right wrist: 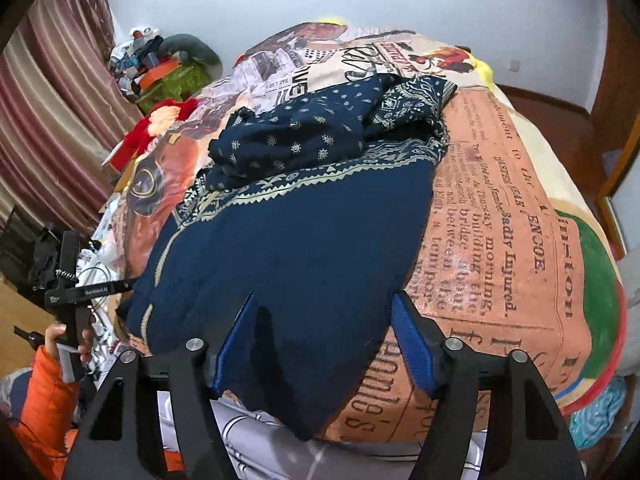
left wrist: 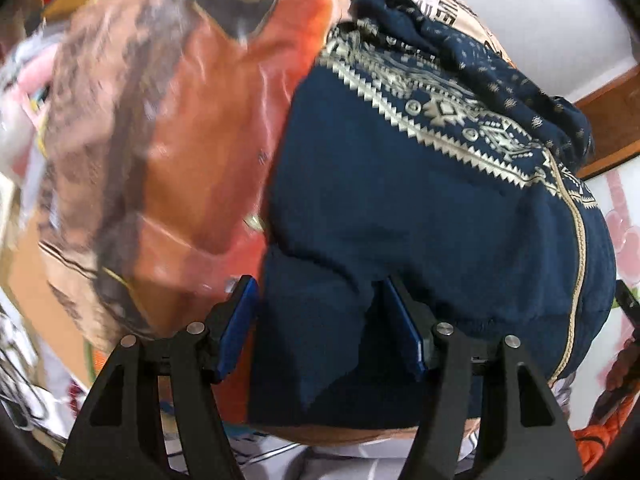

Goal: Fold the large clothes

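I find the navy garment [right wrist: 288,248] lying on the bed, on the printed blanket [right wrist: 492,216], its plain lower part towards me and its cream-patterned part bunched at the far end. My left gripper [left wrist: 320,320] stands over the garment's near hem with its jaws part open, fabric lying between the pads; I cannot tell whether they press on it. My right gripper [right wrist: 324,336] is at the opposite near corner, jaws likewise part open, straddling the cloth edge without visible pinch. A hand [right wrist: 66,344] in an orange sleeve [right wrist: 44,396] holds the left tool.
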{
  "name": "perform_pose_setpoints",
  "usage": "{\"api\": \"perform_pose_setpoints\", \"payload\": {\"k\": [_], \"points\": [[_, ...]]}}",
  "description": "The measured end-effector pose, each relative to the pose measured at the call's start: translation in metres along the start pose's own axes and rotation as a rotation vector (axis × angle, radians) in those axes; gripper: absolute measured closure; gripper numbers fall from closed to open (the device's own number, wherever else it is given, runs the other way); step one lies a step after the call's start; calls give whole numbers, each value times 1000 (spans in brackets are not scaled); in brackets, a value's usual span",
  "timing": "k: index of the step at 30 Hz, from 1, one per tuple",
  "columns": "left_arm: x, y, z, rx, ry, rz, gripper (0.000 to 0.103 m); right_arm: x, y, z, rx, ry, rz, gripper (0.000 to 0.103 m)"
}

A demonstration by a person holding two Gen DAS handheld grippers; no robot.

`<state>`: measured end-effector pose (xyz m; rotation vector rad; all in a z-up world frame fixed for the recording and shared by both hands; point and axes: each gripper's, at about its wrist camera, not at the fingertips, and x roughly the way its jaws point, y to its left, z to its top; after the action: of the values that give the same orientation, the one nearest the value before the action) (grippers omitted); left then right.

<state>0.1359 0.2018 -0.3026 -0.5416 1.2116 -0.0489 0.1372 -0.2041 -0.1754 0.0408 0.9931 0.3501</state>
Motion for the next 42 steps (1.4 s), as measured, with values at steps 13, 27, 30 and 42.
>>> {"api": "perform_pose_setpoints", "payload": {"k": [13,27,30,42], "points": [[-36,-58,11,129,-73,-80,88,1,-5,3,34,-75,56,89],[-144,-159,84,326,-426,-202,90,-10,-29,68,29,-225,56,96],[-144,-160,110,291,-454,-195,90,-8,-37,92,23,-271,16,98],[-58,-128,125,207,-251,-142,90,6,-68,113,85,-162,18,94]]}}
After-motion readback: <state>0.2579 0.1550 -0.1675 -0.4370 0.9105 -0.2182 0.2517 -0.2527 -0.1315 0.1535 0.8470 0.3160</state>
